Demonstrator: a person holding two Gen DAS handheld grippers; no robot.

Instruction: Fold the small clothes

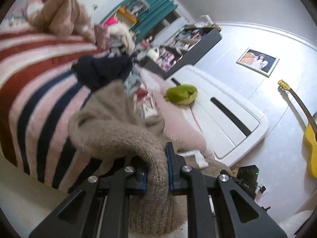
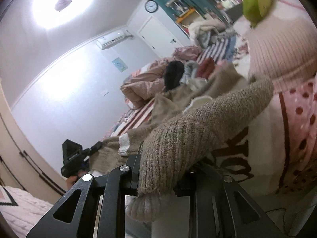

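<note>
Bed under a pink, red and navy striped blanket, on it a beige knit sweater, dark navy garment, green plush toy, tan clothes heap

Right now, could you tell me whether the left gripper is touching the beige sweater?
Touching. The left wrist view shows the left gripper with both blue pads pressed against a ribbed fold of the beige sweater, which runs between its fingers.

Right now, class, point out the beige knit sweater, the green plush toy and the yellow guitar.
beige knit sweater point(image 1: 118, 123): left wrist view, on its bunched knit body.
green plush toy point(image 1: 181, 94): left wrist view, on its rounded back.
yellow guitar point(image 1: 310, 140): left wrist view, on its yellow body.
</note>
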